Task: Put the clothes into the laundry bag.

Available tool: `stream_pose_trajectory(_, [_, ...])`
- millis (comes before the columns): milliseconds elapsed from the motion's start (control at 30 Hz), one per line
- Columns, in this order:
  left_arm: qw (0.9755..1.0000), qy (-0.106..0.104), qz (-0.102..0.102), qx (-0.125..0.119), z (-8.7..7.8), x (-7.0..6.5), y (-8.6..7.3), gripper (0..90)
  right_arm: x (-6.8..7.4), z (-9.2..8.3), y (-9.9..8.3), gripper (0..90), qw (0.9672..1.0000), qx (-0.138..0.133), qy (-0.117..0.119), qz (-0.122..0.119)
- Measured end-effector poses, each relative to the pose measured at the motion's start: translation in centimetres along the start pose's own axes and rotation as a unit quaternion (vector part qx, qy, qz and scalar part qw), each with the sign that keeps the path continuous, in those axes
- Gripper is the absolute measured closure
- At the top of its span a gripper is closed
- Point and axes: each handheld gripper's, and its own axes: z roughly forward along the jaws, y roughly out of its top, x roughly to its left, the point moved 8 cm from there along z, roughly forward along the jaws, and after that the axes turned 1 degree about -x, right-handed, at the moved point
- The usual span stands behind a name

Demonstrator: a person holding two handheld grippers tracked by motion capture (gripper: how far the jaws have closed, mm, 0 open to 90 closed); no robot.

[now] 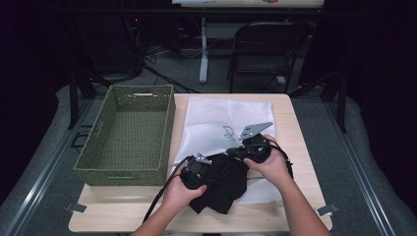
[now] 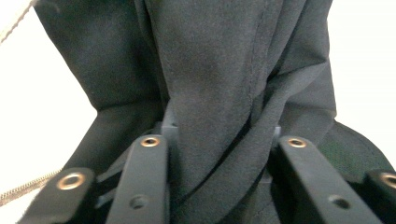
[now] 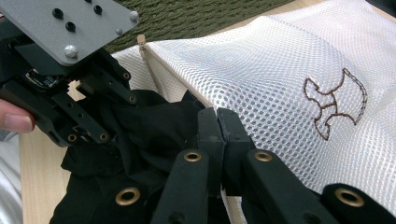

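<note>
black garment (image 1: pixel 223 183) sits bunched at the near edge of the wooden table (image 1: pixel 300 137), partly on the white mesh laundry bag (image 1: pixel 221 118), which lies flat across the table's middle and has a small brown embroidered emblem (image 3: pixel 335 103).

left gripper (image 1: pixel 206 169): held in the person's left hand (image 1: pixel 181 192), down on the left part of the garment. in the left gripper view a thick fold of the dark cloth (image 2: pixel 219 93) runs between the two jaws and fills the gap, with the pads tight on the bunch, so it is clamped on the garment.

right gripper (image 1: pixel 232 153): held in the right hand (image 1: pixel 273 167), grey three-cornered plate (image 1: pixel 254 130) on top, nose pointing left toward the garment's upper edge. in the right gripper view its jaws are pressed together at the tips (image 3: pixel 218 122), right where the black cloth meets the bag's edge. a thin layer looks pinched there, but whether it is bag mesh or garment cannot be told.

the two grippers are near each other; the left one's body and plate (image 3: pixel 74 23) show just up and left of the right one's jaws.

green woven basket (image 1: pixel 129 135) stands just beside the bag on the table's left side, touching or nearly touching its edge. a dark folding chair (image 1: pixel 265 49) stands on the floor beyond the table's far edge.
</note>
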Motion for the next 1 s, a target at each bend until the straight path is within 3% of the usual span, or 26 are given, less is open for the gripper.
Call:
stream_pose_trajectory(267, [0.9997,-0.011,-0.015,-0.014,0.0,0.0,0.9,73.0,0.3,0.1,0.0,89.3,1.0,0.0,0.002,-0.002])
stream_pose_trajectory(1000, [0.9981,0.0,-0.049,-0.036,1.3,0.9,4.1,73.4,0.5,-0.3,0.4,89.3,0.9999,-0.011,0.007,-0.003])
